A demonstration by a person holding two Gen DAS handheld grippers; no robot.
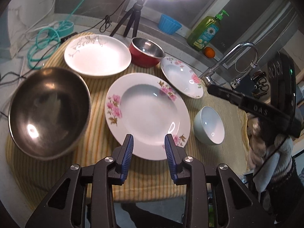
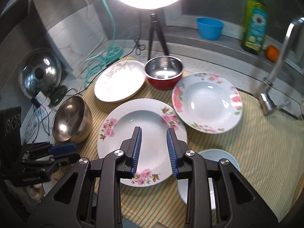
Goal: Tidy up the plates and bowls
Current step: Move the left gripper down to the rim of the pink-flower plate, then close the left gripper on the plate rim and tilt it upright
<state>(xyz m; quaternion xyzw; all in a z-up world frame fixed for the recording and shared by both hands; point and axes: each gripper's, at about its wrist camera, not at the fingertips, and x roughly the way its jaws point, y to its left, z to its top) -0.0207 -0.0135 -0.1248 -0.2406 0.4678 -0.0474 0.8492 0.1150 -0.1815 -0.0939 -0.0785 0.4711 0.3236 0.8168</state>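
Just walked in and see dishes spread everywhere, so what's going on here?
A person holds a gripper in each hand over dishes laid out on a striped cloth. The left gripper and the right gripper are open and empty above the pink-flowered plate. Two more plates, two steel bowls, a red bowl and a pale bowl lie unstacked.

You're in a home kitchen, it seems: tap (image 1: 230,57), dish-soap bottle (image 1: 206,33), plates (image 1: 150,114) on a striped mat (image 1: 98,95)
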